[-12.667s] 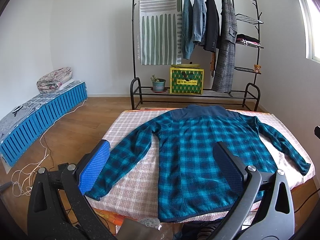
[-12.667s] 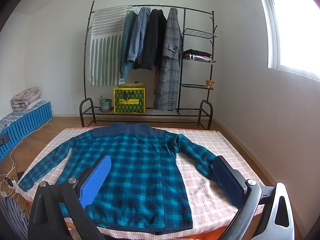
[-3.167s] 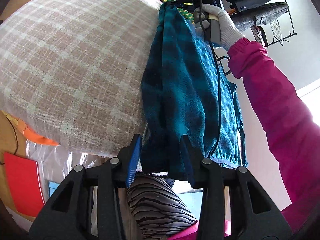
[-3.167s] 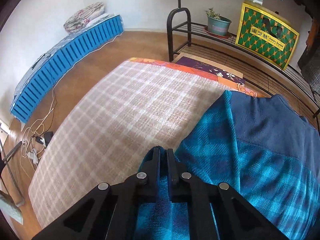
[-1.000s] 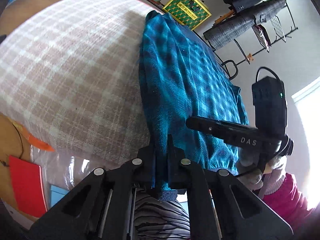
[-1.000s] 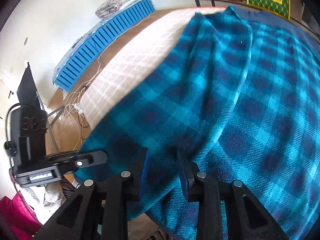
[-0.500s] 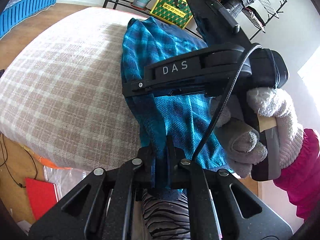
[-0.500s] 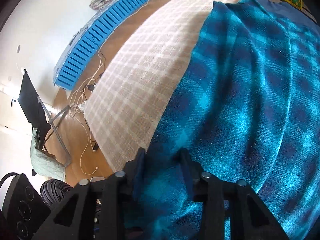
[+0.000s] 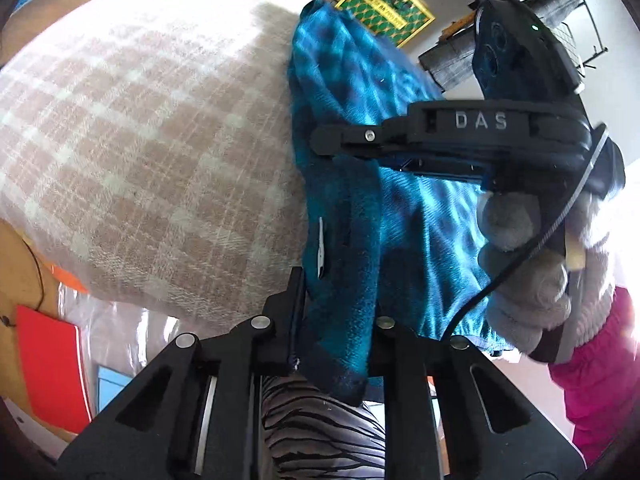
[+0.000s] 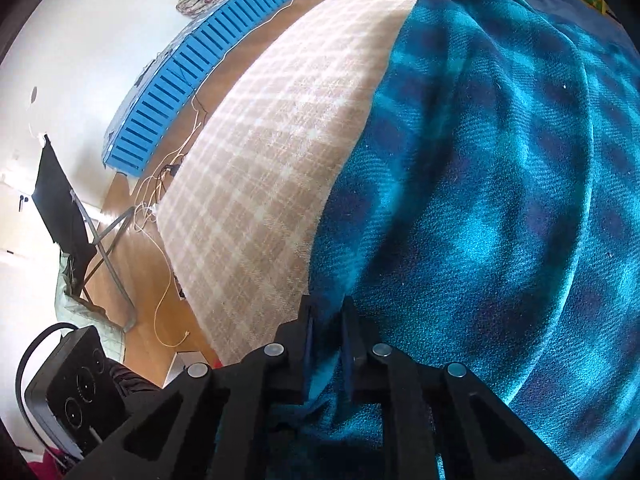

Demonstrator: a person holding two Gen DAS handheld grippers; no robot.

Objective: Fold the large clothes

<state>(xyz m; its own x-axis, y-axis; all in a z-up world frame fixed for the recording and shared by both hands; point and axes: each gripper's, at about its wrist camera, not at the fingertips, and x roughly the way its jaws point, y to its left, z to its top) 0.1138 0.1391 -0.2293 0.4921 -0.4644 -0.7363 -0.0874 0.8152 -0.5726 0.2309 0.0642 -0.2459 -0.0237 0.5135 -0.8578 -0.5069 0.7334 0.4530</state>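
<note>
A teal and navy plaid shirt (image 9: 400, 216) lies on the checked table cover (image 9: 140, 140), its left side folded over the body. My left gripper (image 9: 336, 312) has its jaws apart around the shirt's folded hem at the near table edge. My right gripper (image 10: 326, 332) is shut on a fold of the shirt (image 10: 500, 200) near its left edge. The right gripper also shows in the left wrist view (image 9: 320, 140), reaching over the shirt from the right, held by a gloved hand (image 9: 532, 280).
A clothes rack with a yellow-green box (image 9: 384, 12) stands beyond the table. A blue slatted bench (image 10: 192, 72) and cables lie on the wooden floor to the left. A red board (image 9: 52, 364) sits below the table's near edge.
My left gripper's jaws have parted from the hem they pinched. My right gripper has narrowed onto a fold of the shirt near its left edge.
</note>
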